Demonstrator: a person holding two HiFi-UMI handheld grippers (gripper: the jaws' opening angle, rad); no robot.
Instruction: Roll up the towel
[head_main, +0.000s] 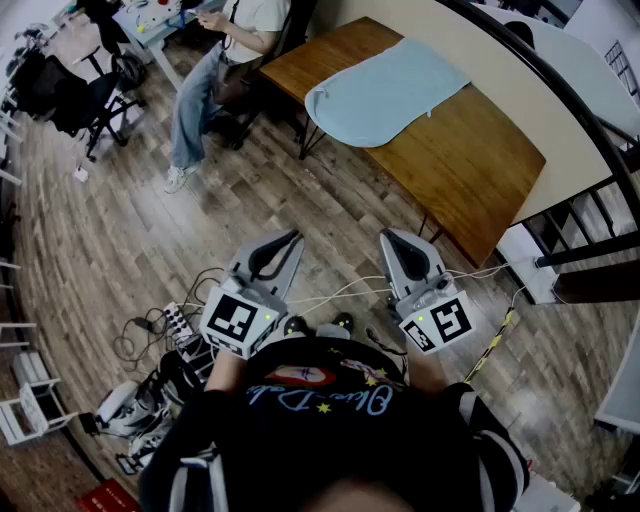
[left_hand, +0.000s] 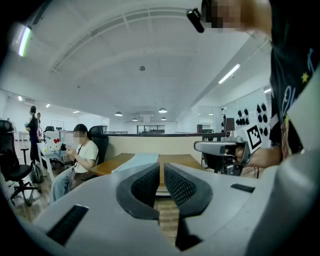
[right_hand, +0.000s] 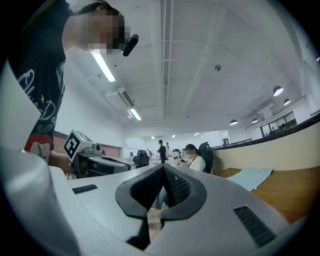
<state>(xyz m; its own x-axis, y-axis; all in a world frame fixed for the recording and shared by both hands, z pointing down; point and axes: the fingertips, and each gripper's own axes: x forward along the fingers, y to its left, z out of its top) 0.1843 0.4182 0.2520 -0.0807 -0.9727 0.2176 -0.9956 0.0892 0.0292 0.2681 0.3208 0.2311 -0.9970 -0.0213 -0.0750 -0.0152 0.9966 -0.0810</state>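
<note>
- Nearest you, at the bottom centre of the head view, your left gripper and right gripper sit side by side in front of your chest, both aimed up-frame towards the table
- In the left gripper view your left gripper has its jaws drawn in to a bare slit with nothing in them; in the right gripper view your right gripper has its pads pressed together, also holding nothing
- Just left of your grippers, a power strip and loose cables lie on the wood floor
- Farther off, upper centre of the frame, the towel lies spread flat on the wooden table, well apart from both grippers
- Past the table's left end, top left, a seated person is on a chair
- Progress, as I judge it: nothing is rolled yet; you have the whole job ahead, namely closing in, opening the jaws, taking an edge and rolling
- Count: two grippers, one towel, one table, one seated person
</note>
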